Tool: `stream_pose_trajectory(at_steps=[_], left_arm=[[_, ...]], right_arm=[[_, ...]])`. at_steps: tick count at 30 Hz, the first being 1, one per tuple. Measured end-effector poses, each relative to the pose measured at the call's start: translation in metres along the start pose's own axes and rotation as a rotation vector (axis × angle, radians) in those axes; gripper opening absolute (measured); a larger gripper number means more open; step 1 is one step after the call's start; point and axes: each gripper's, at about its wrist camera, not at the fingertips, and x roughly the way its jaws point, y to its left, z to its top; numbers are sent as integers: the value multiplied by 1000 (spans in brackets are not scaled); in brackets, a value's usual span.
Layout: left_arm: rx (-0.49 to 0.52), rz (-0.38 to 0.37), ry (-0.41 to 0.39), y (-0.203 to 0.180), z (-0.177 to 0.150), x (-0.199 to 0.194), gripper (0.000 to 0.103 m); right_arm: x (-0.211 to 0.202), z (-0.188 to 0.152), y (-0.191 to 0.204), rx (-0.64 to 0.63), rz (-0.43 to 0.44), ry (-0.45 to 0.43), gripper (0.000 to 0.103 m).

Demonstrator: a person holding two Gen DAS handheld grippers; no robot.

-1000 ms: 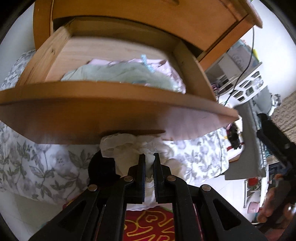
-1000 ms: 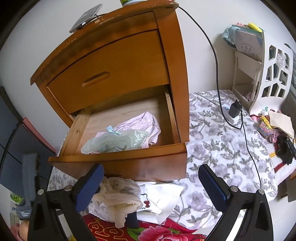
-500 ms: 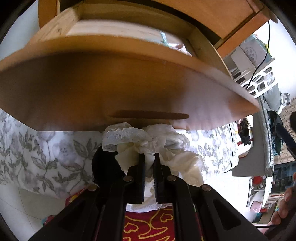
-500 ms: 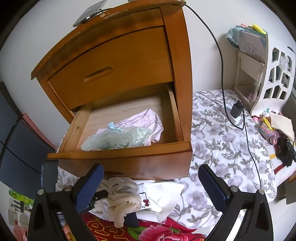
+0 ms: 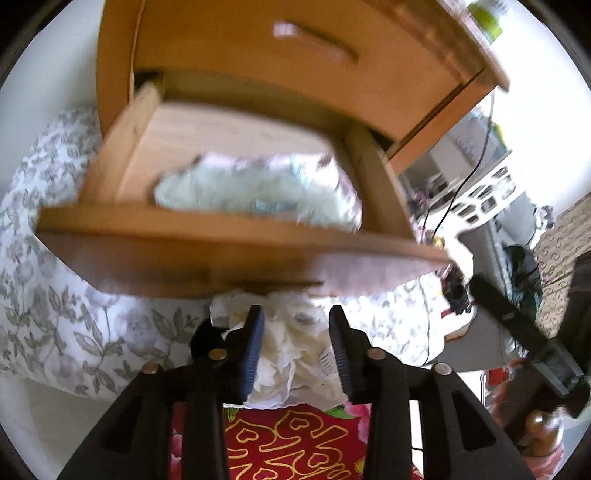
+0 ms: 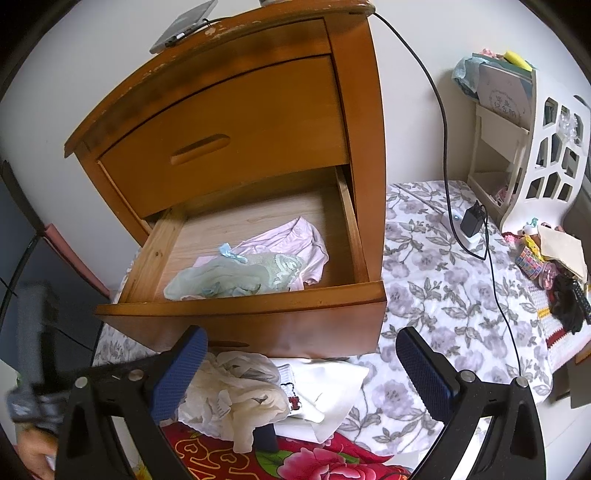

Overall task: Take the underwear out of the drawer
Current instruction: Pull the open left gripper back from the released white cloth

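The lower drawer [image 6: 240,314] of the wooden nightstand is pulled out. A pale green pair of underwear [image 6: 236,277] lies in it on top of a pink one [image 6: 295,240]; both show blurred in the left wrist view, the green pair [image 5: 255,195] in front. A cream lace pair [image 5: 288,354] lies crumpled on the bed below the drawer front, on a white pile [image 6: 240,391]. My left gripper [image 5: 295,317] hangs just above it; its jaws are opening and the pads do not press the cloth. My right gripper [image 6: 301,373] stands wide open and holds nothing.
The upper drawer [image 6: 221,140] is shut, and a phone [image 6: 184,22] lies on the nightstand top. A black cable with a charger [image 6: 471,221] runs over the floral sheet [image 6: 443,295]. A white shelf [image 6: 546,147] stands at the right. A red blanket [image 6: 295,461] lies at the front.
My left gripper was shut on the cream pair. Now its jaws have parted, the cloth lies free on the pile, and the gripper has lifted. The right gripper has stayed put.
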Motion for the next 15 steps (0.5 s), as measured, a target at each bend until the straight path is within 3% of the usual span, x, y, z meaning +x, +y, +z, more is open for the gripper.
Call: stream_pose_trajectory(at_steps=[4, 15], left_arm=[[13, 25, -104, -2, 8, -34, 62], [-61, 197, -234, 28, 16, -68, 84]], right_arm=[[-1, 0, 2, -5, 1, -1, 103], [0, 0, 9, -27, 3, 9, 103]])
